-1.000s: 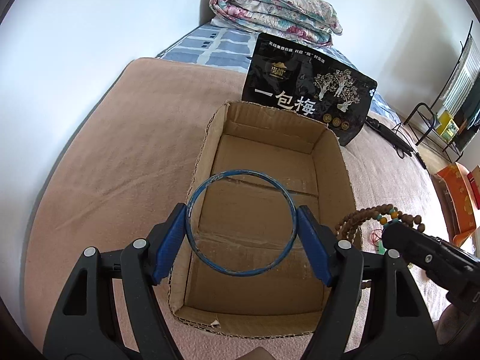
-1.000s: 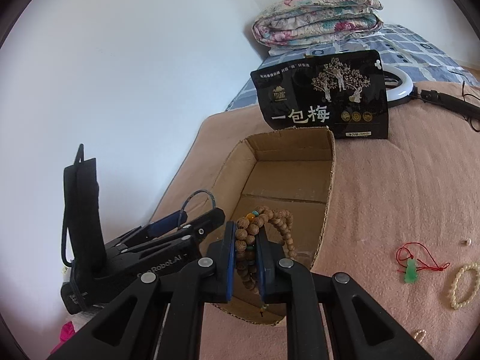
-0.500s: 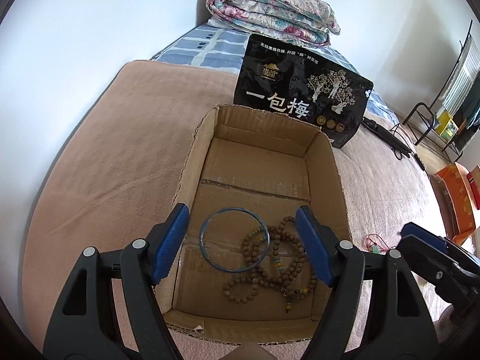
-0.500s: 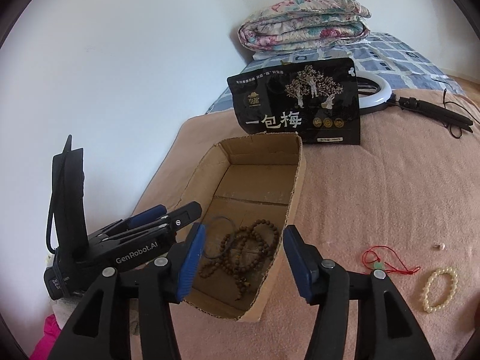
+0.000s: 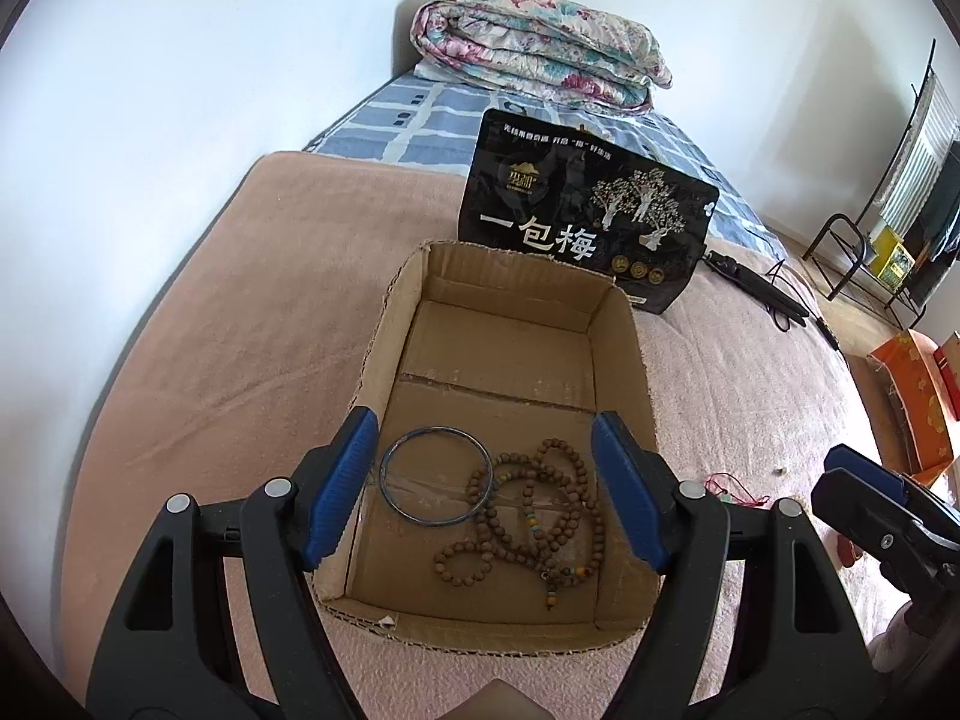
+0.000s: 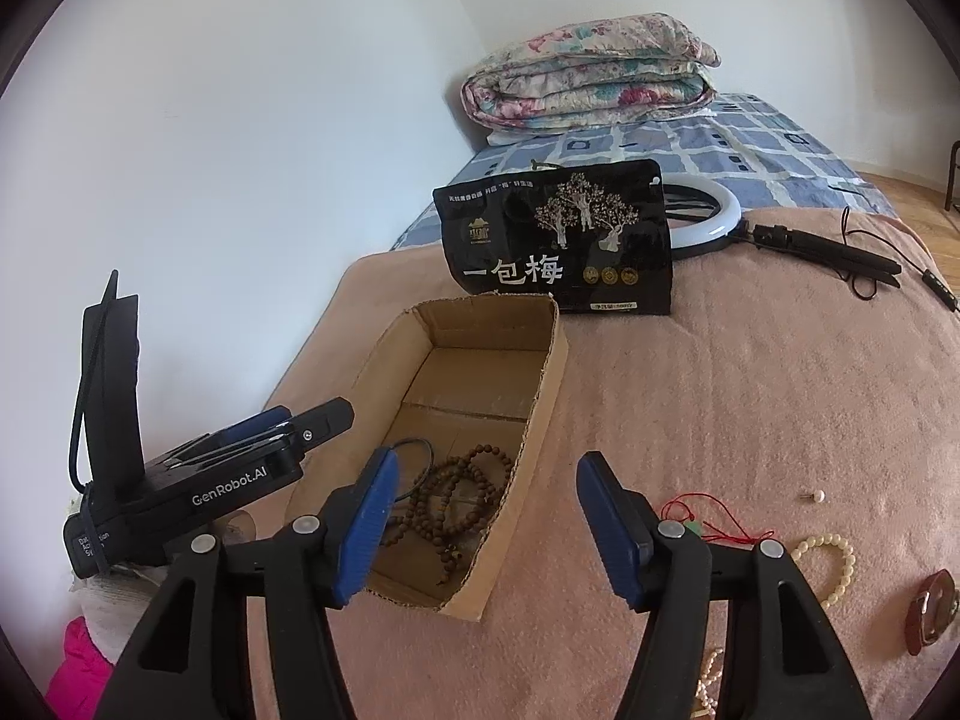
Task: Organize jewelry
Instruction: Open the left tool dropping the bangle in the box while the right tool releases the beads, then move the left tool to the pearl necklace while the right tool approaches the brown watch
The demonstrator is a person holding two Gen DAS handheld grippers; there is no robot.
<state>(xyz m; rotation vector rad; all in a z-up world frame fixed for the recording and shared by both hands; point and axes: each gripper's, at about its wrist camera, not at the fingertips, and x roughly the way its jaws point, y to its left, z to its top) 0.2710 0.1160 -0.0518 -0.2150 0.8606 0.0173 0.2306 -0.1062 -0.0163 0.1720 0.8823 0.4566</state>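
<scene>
An open cardboard box [image 5: 621, 372] [image 6: 543, 396] stands on the pink blanket. Inside it lie a blue bangle [image 5: 437, 483] [image 6: 414, 462] and a brown wooden bead necklace [image 5: 528, 522] [image 6: 456, 498], touching each other. My left gripper [image 5: 486, 486] is open and empty above the box's near end. My right gripper [image 6: 486, 516] is open and empty over the box's right wall and the blanket. A red-cord green pendant [image 6: 714, 519], a cream bead bracelet [image 6: 831, 558] and a small pearl [image 6: 817, 496] lie on the blanket to the right.
A black snack bag [image 5: 585, 222] [image 6: 558, 240] stands behind the box. A ring light on a stand [image 6: 720, 216] lies behind it. A folded floral quilt [image 5: 534, 48] sits at the bed's head. A brown leather strap [image 6: 927, 606] lies at far right.
Both grippers opened: the blue bangle and the bead necklace dropped into the box. Both grippers then pulled back, the right one moving rightward off the box.
</scene>
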